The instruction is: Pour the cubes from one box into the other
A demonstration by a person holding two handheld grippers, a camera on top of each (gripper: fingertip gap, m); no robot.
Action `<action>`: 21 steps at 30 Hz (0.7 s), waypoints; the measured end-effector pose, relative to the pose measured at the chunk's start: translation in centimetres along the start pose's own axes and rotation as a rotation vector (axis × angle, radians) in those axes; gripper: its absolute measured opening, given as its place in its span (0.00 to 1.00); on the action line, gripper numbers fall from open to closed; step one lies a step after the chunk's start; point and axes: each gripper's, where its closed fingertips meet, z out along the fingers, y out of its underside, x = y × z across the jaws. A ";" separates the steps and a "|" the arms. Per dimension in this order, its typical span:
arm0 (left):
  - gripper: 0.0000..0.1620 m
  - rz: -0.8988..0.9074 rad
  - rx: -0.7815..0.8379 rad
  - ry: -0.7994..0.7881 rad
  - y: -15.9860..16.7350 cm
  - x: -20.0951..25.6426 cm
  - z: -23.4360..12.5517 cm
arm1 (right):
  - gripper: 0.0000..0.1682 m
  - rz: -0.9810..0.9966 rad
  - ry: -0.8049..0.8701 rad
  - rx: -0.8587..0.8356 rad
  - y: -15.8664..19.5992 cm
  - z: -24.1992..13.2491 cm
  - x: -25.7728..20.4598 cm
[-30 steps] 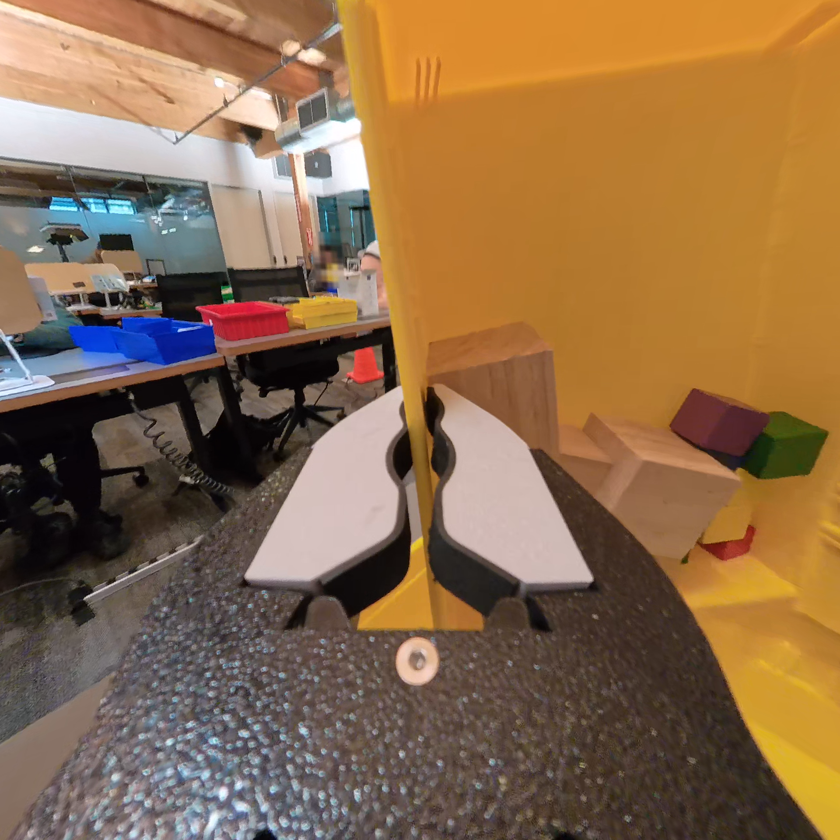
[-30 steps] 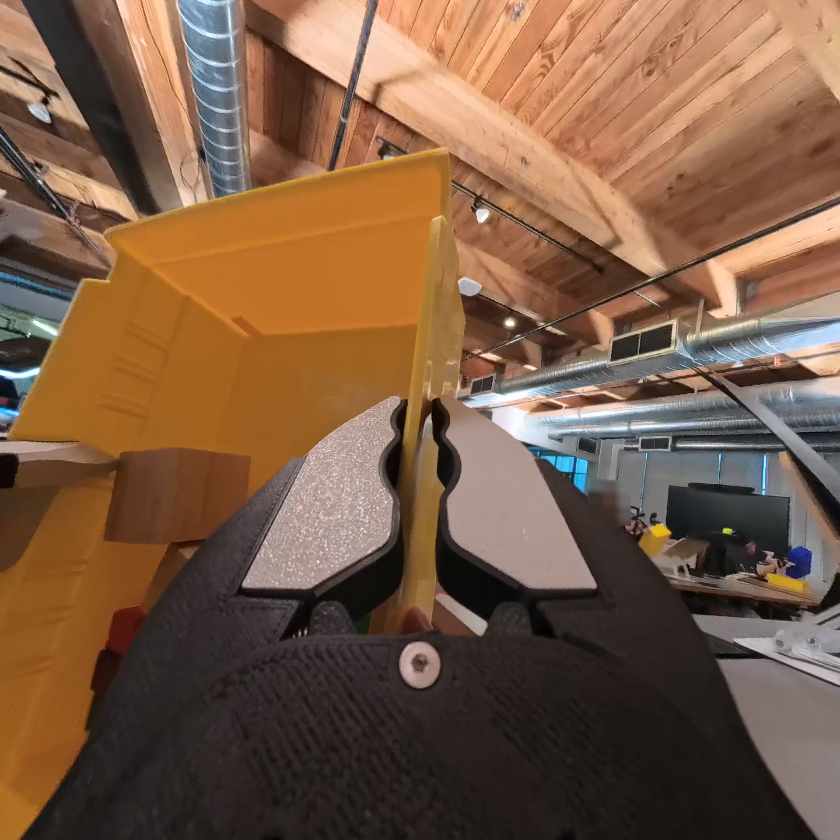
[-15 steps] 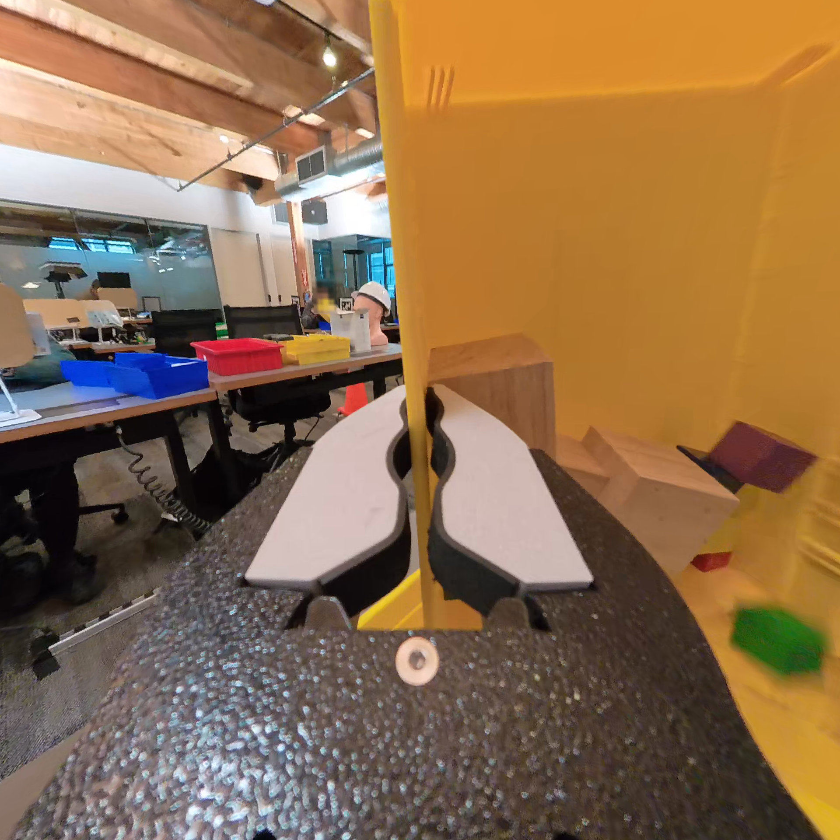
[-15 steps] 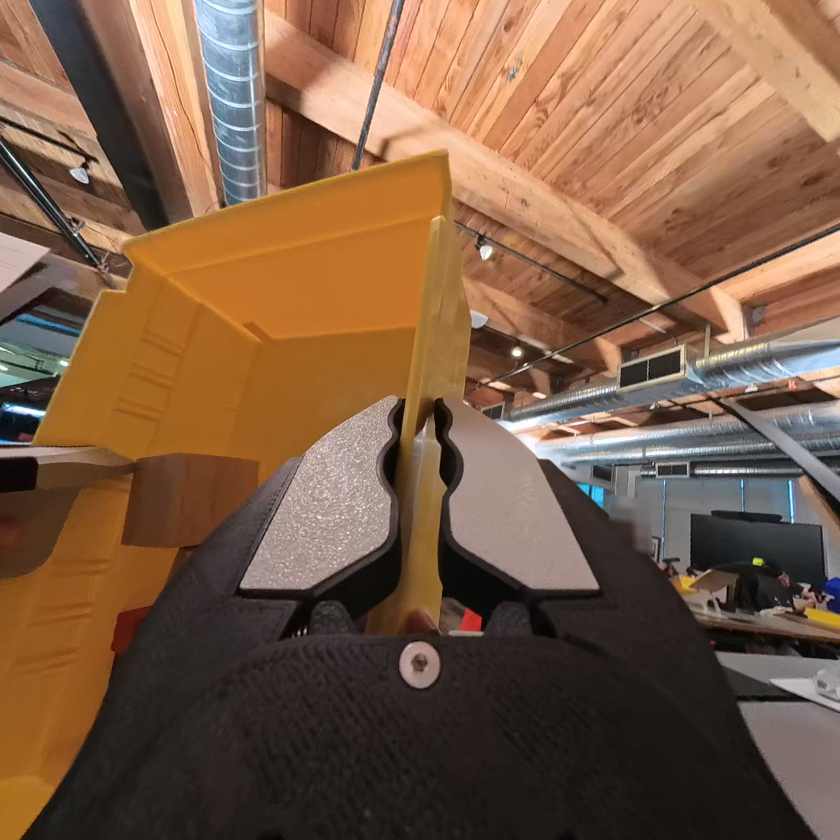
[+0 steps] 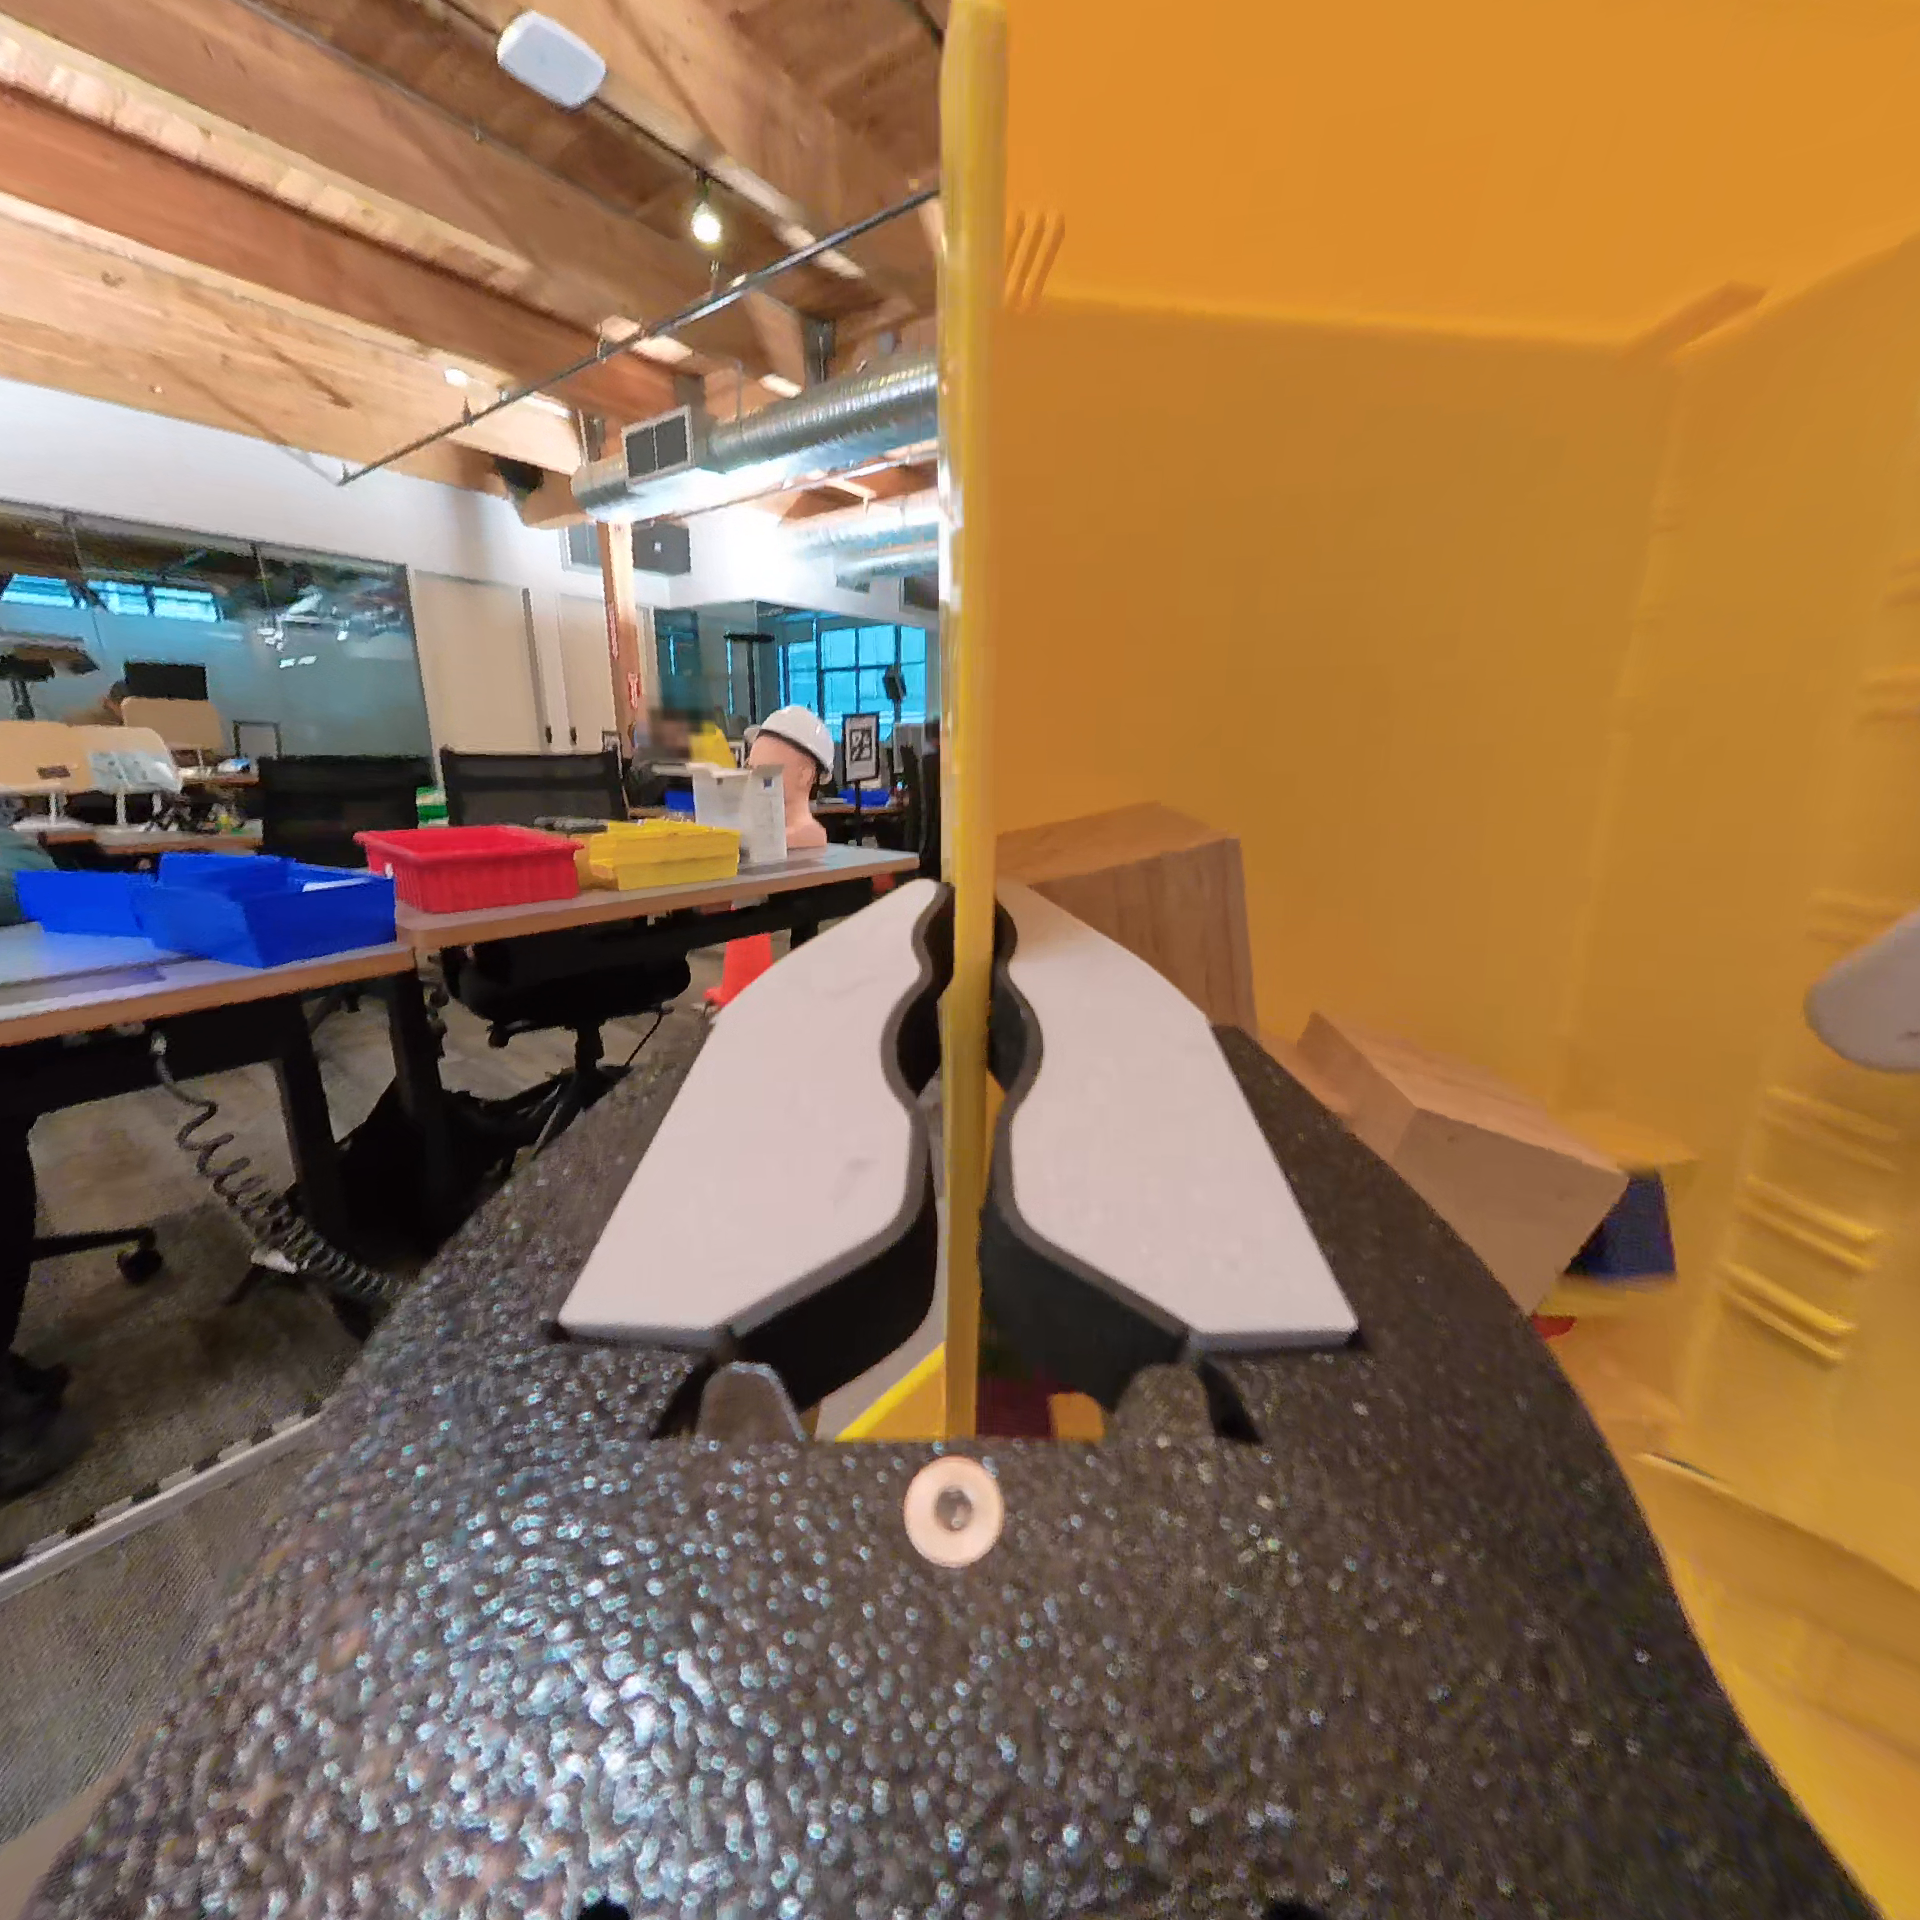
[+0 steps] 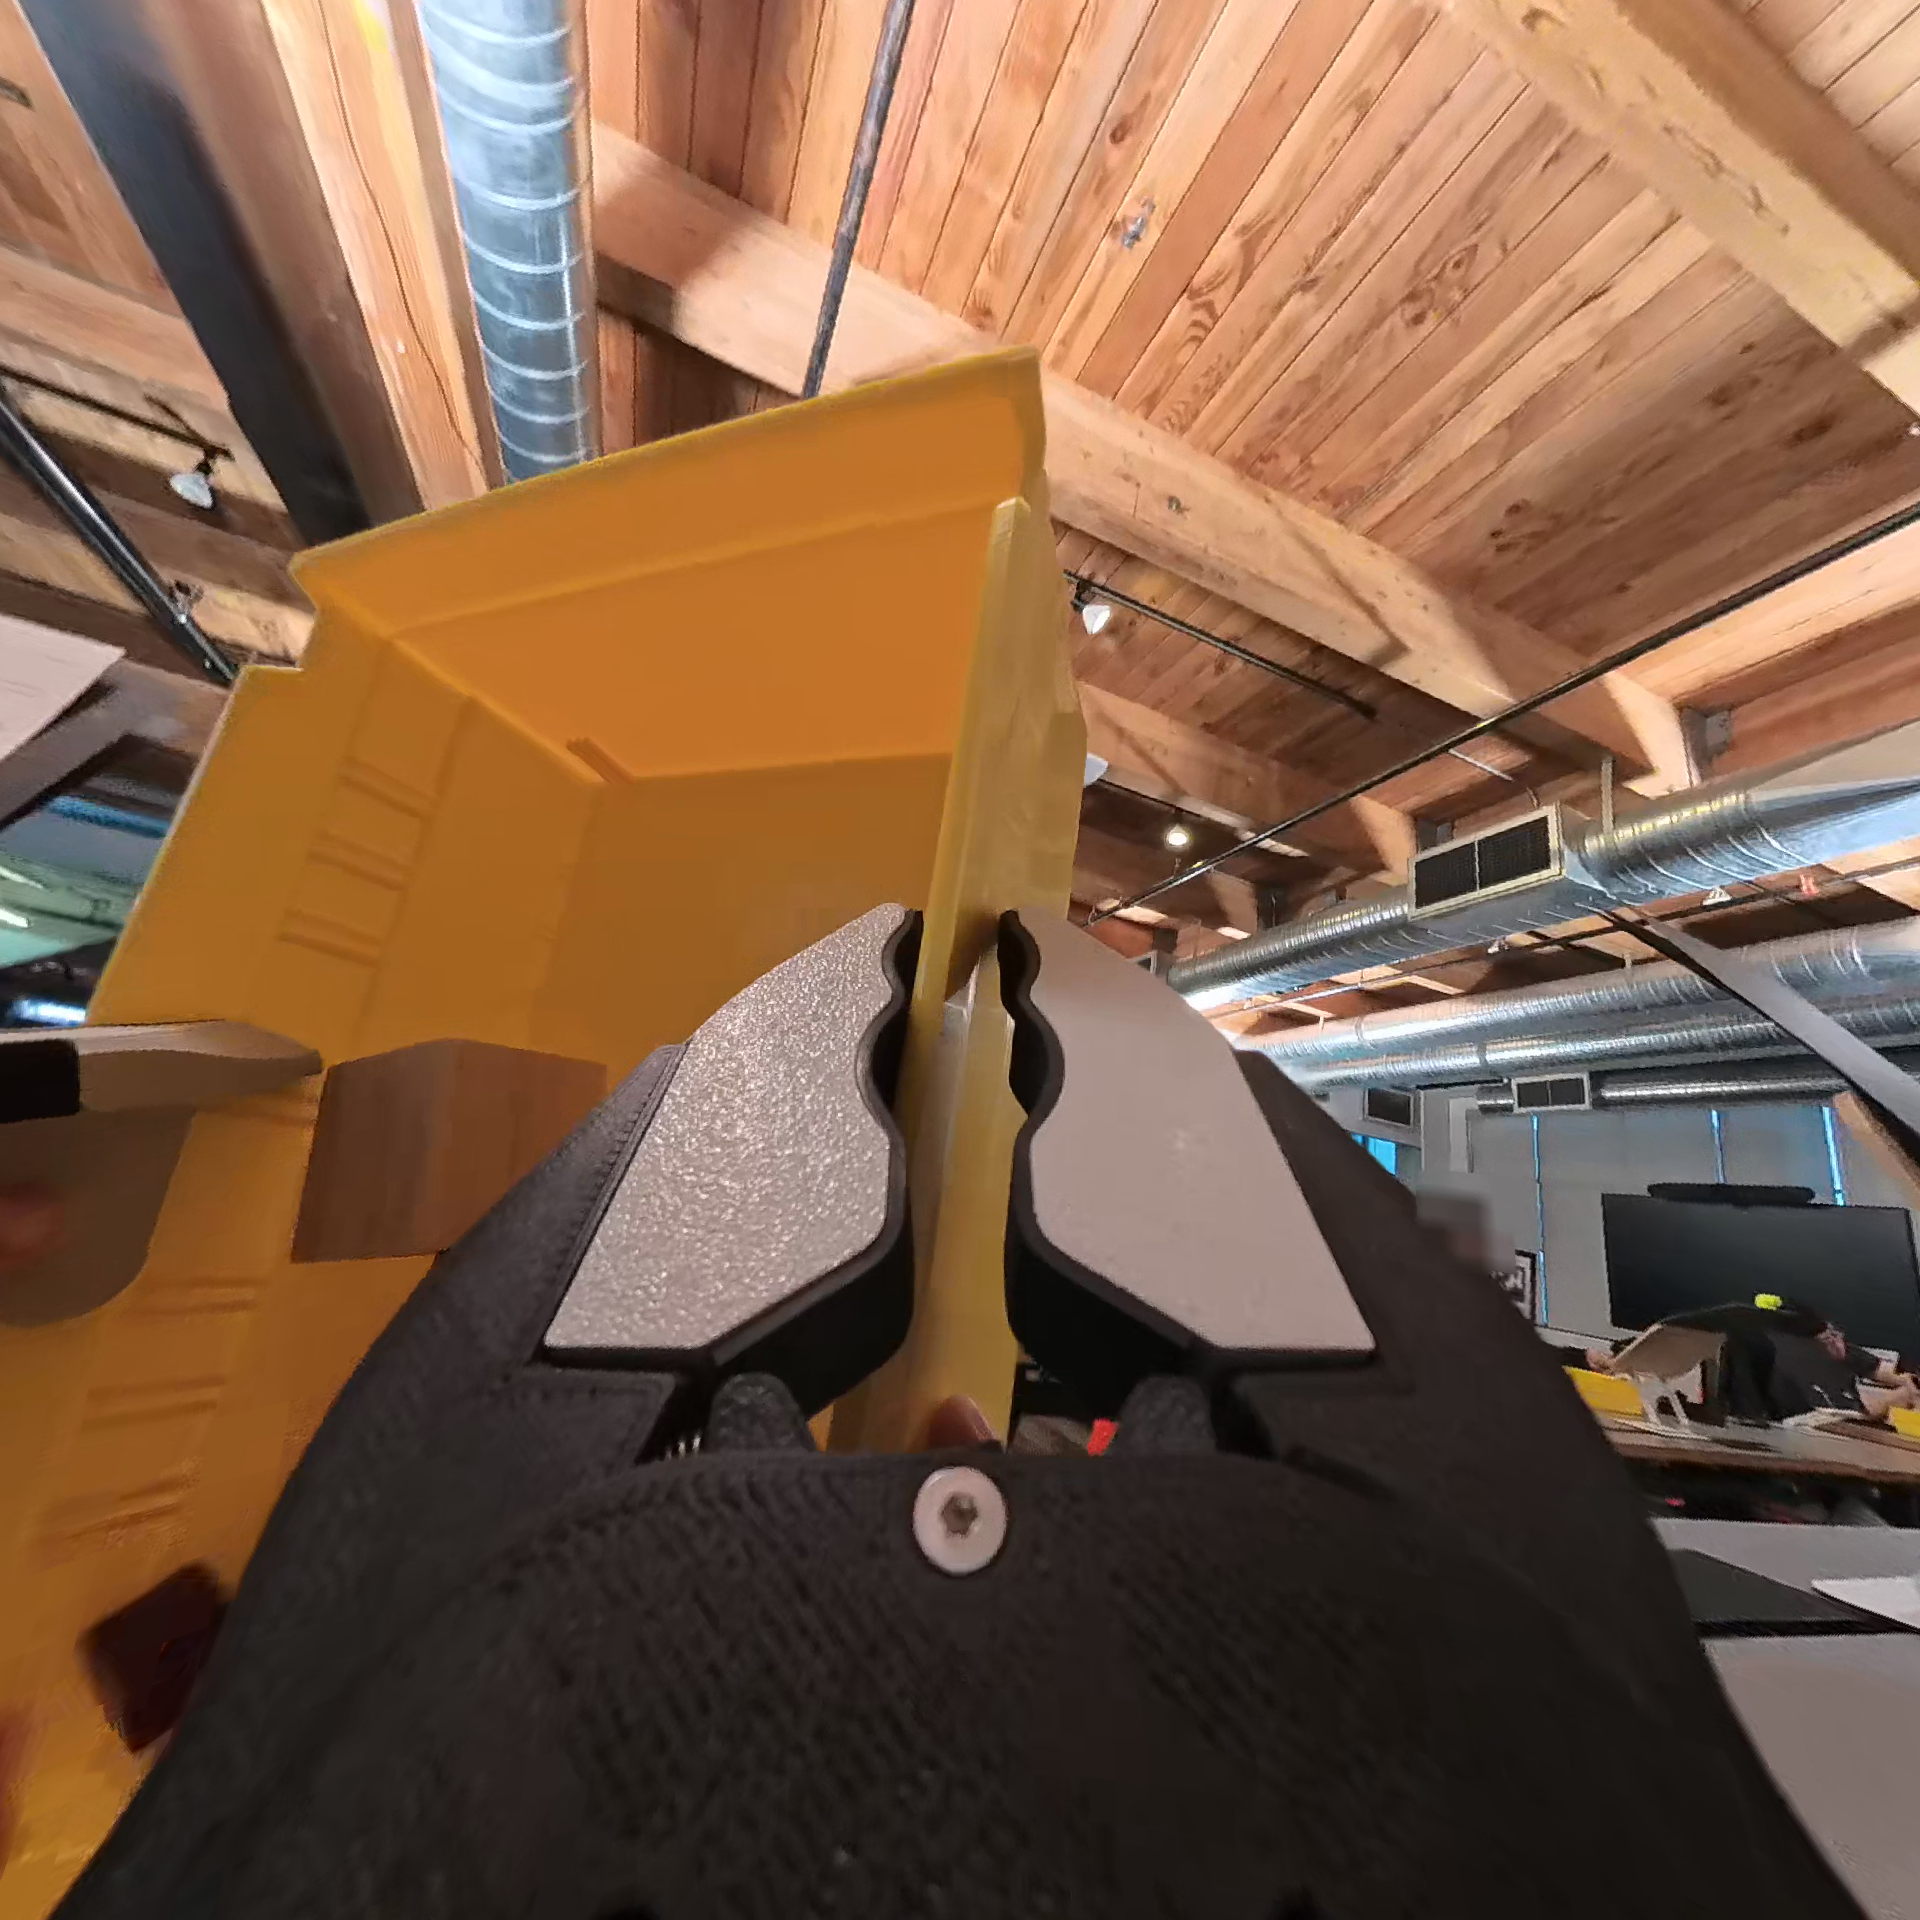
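Observation:
A yellow plastic box point(image 5: 1403, 623) is held tilted up between both grippers. My left gripper point(image 5: 968, 904) is shut on its left wall, edge-on between the fingers. My right gripper point(image 6: 958, 925) is shut on the opposite wall of the box point(image 6: 644, 727). Inside lie two large wooden cubes point(image 5: 1132, 894) point(image 5: 1455, 1153) and a small blue cube point(image 5: 1631, 1236). In the right wrist view one wooden cube point(image 6: 436, 1153) and a blurred dark red cube point(image 6: 156, 1652) show. Each view shows a finger of the other gripper point(image 5: 1870, 997) point(image 6: 156, 1060). The other box is out of view.
In the left wrist view, desks carry blue bins point(image 5: 260, 914), a red bin point(image 5: 468, 862) and a yellow bin point(image 5: 665, 852), with office chairs and an orange cone point(image 5: 743, 961) on the carpet. The right wrist view faces wooden ceiling beams and ducts, with a grey table point(image 6: 1829, 1745) at lower right.
The box has tipped further, and both views have swung upward. The purple and green cubes have slid down and out of sight in the left wrist view.

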 end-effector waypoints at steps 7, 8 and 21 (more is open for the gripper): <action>0.02 -0.008 -0.005 0.012 -0.1 0.2 0.4 | 0.09 0.043 0.010 -0.011 0.8 0.0 0.4; 0.02 -0.013 -0.004 0.016 0.0 0.2 0.4 | 0.09 0.035 0.008 -0.005 0.6 -0.1 0.4; 0.02 -0.012 -0.049 0.021 1.0 0.3 0.6 | 0.09 0.016 0.012 -0.009 1.2 -0.7 0.3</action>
